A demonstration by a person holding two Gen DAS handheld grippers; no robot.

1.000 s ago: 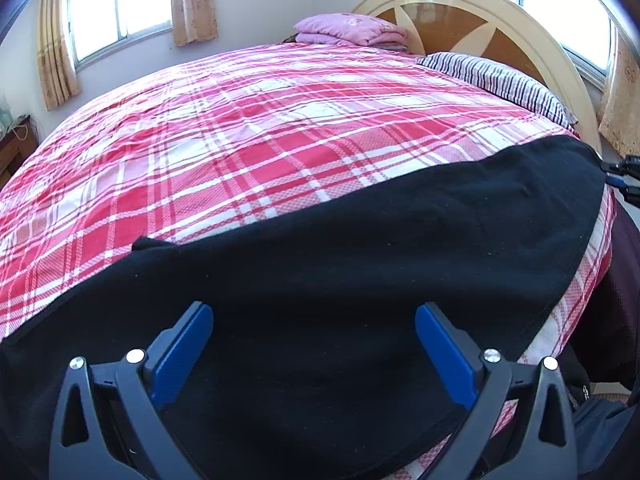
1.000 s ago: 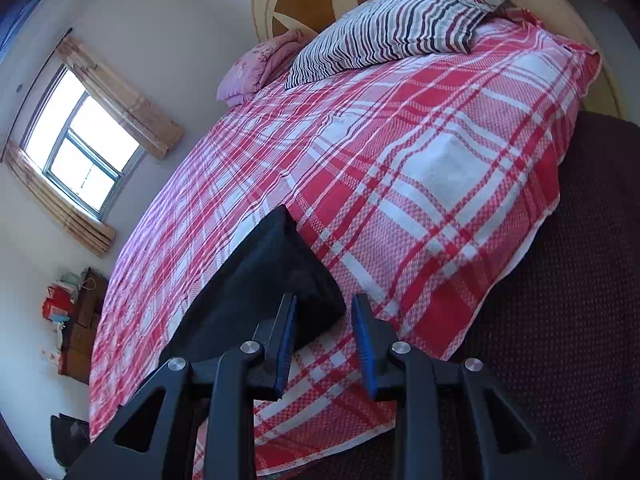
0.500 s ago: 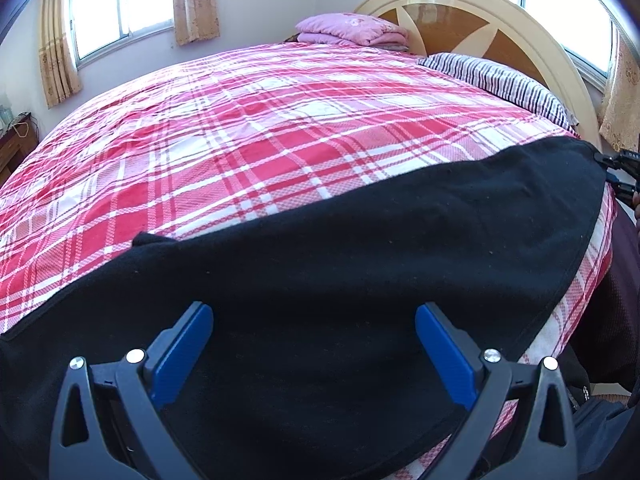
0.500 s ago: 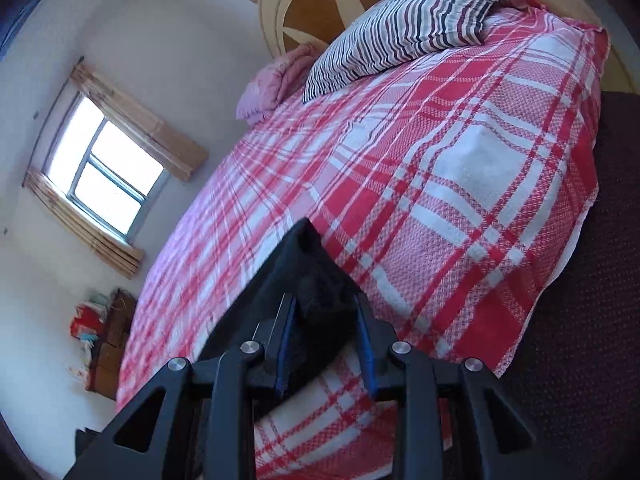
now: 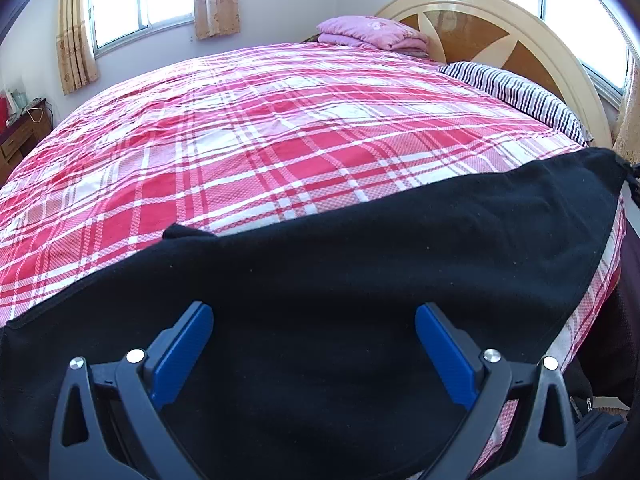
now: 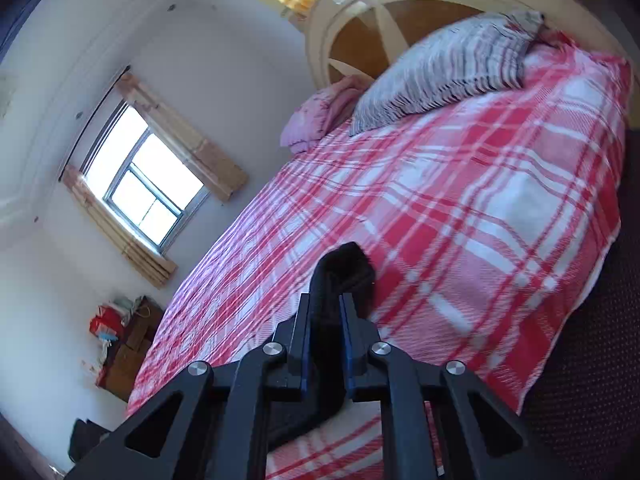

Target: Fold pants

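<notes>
Black pants (image 5: 360,260) lie spread across the near edge of a bed with a red and white plaid cover (image 5: 280,140). Just above the cloth hovers my left gripper (image 5: 312,312), open wide, its blue pads (image 5: 184,344) apart and holding nothing. In the right wrist view my right gripper (image 6: 325,300) is closing its jaws on a corner of the pants (image 6: 346,260). The black fabric is pinched between the pads and sticks up past the fingertips, lifted off the cover. That same corner shows at the far right of the left wrist view, pulled taut.
A striped pillow (image 5: 520,92) and a folded pink blanket (image 5: 372,32) lie by the arched headboard (image 5: 480,20). The bed edge drops to a dark surface (image 6: 580,360) on the right. A wooden cabinet (image 6: 128,344) with clutter stands under the window.
My right gripper slid onto the pants corner, narrowed its jaws onto the fabric, and tilted upward, lifting the corner. The left gripper stayed open and still.
</notes>
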